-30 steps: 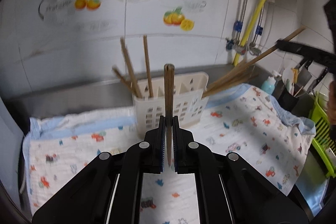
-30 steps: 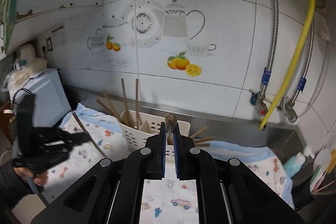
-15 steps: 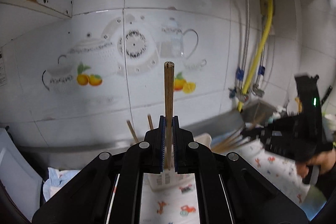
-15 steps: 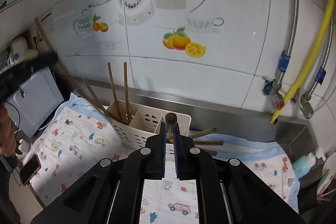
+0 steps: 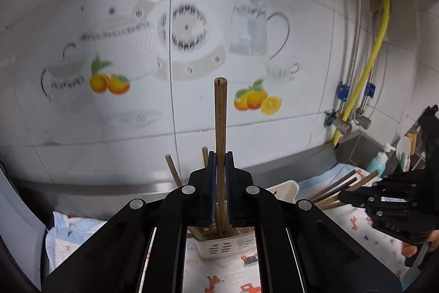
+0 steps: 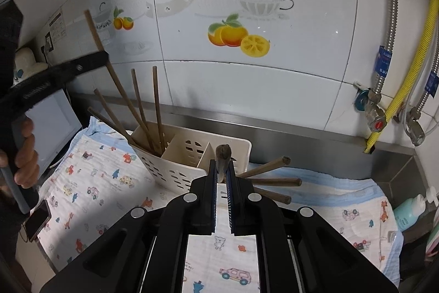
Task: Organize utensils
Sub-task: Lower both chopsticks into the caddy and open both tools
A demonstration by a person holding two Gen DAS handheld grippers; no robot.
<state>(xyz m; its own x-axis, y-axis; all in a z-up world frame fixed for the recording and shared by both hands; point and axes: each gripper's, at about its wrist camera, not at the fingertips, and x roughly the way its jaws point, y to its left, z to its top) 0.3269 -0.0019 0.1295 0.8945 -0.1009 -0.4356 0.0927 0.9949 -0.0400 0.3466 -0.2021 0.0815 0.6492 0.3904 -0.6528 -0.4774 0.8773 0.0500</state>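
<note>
My left gripper [image 5: 220,164] is shut on a brown chopstick [image 5: 220,122] that stands upright, its lower end in the left compartment of the white utensil holder [image 5: 219,246]. In the right wrist view that gripper [image 6: 105,56] holds the same chopstick [image 6: 115,78] slanting into the holder [image 6: 175,169], beside several other chopsticks [image 6: 156,106]. My right gripper [image 6: 222,169] is shut on a brown chopstick [image 6: 222,155] seen end-on, just in front of the holder's right compartments. Three chopsticks [image 6: 271,180] lie on the cloth right of the holder.
A patterned cloth [image 6: 90,183] covers the counter. A phone [image 6: 37,220] lies at its left edge. The tiled wall [image 6: 247,87] stands close behind the holder. A yellow hose and taps [image 6: 384,114] are at the right, with a soap bottle [image 6: 408,210] below.
My left gripper has come over the holder and set its chopstick's lower end into the left compartment. My right gripper has moved closer to the holder with its chopstick.
</note>
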